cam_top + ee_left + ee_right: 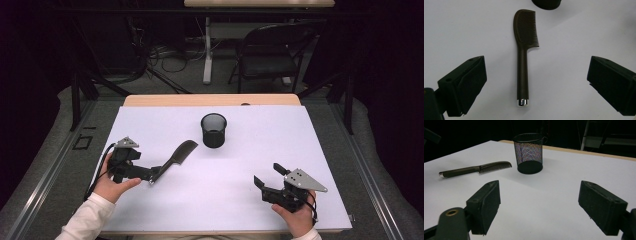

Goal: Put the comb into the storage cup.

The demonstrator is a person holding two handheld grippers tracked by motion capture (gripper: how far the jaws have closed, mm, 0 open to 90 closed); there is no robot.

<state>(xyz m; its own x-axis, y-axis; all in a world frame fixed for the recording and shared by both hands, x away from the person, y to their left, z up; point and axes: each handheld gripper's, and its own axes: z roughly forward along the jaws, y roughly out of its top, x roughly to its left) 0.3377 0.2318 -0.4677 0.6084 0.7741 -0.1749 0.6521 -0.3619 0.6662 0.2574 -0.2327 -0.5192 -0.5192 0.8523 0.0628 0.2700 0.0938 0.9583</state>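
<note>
Both pairs of jaws stand wide apart and hold nothing. Nearest the person, the right gripper (265,176) sits low over the white table (280,145) at its near right part, held from behind by the right hand (296,216), with its grey three-cornered plate on top; in the right gripper view its two black jaws frame a bare stretch of white surface, with nothing between them and nothing touching them. The left gripper (156,174) is held by the left hand (114,186) at the near left part of the table, a white sleeve (82,220) behind it. It points along the dark comb (523,53), which lies flat on the table; in the left gripper view the comb's handle runs up the middle of the gap between the jaws, its silver end cap nearest the camera and its teeth at the far end, and neither jaw touches it. Nothing lies between the jaws and the handle. Farther off, just past the comb's toothed end, stands a black mesh cup (213,130), upright, near the table's middle. Beyond the table's far wooden edge stands a dark folding chair (270,55), with cables on the floor. No writing or label can be read on anything.
</note>
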